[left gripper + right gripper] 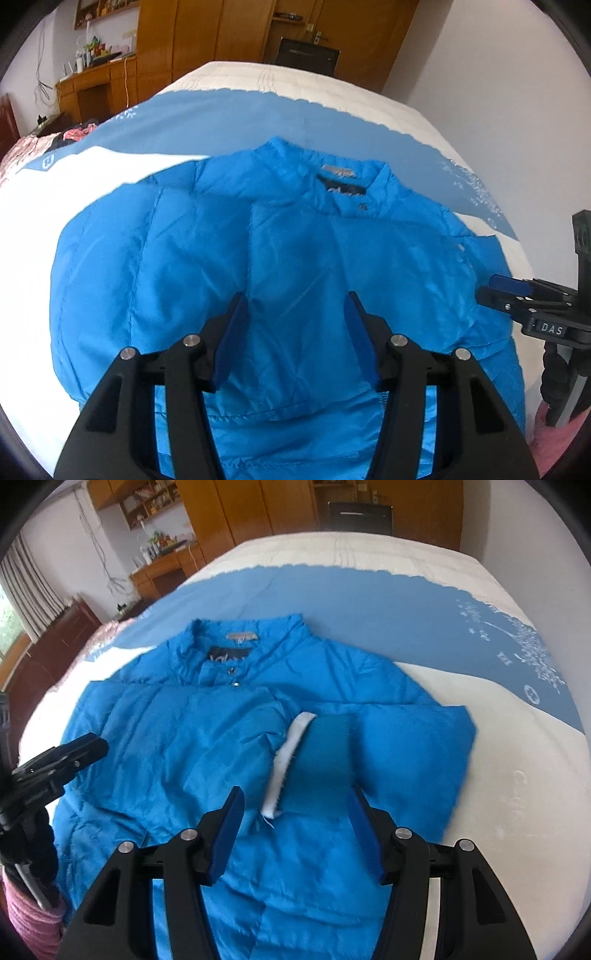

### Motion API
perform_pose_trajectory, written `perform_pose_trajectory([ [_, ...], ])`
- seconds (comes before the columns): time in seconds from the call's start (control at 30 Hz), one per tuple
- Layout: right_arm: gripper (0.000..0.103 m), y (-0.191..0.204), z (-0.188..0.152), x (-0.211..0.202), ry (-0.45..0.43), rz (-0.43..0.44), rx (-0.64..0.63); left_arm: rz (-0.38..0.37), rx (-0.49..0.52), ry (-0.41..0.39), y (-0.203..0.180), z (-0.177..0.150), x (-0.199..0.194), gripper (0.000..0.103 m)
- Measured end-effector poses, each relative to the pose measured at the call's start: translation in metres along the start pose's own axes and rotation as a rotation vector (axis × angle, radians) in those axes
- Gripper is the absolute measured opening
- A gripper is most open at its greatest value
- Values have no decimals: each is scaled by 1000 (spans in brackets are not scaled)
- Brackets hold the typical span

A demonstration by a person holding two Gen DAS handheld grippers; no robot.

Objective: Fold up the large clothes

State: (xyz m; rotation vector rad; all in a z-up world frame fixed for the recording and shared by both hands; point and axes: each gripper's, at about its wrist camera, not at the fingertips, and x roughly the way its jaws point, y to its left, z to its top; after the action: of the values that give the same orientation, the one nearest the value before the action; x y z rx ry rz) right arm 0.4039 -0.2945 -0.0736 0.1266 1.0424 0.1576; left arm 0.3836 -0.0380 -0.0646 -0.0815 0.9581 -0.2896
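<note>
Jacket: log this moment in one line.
jacket: flat on bed, sleeves folded in | left gripper: open, empty | right gripper: open, over cuff

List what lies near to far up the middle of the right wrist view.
right gripper → ribbed cuff with white lining → blue jacket collar → blue bedspread band → white bed → wooden wardrobe.

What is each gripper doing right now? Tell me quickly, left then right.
Left gripper: open, fingers apart above the blue jacket, holding nothing.
Right gripper: open over the jacket's folded sleeve cuff, gripping nothing.
</note>
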Motion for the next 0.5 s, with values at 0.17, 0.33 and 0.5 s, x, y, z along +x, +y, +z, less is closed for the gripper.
perform_pose_trajectory([
  [0.17,6,12,-5,2,-30,17,-51,26,21,-9,-2,0,1,53],
  [0.33,2,8,-9,-24,-97,-25,-52,71,50,-68,-8,0,-18,55],
  [0.5,0,-7,-14,-42,-119,-35,-19,124,61,-91,-4,1,-22,55],
])
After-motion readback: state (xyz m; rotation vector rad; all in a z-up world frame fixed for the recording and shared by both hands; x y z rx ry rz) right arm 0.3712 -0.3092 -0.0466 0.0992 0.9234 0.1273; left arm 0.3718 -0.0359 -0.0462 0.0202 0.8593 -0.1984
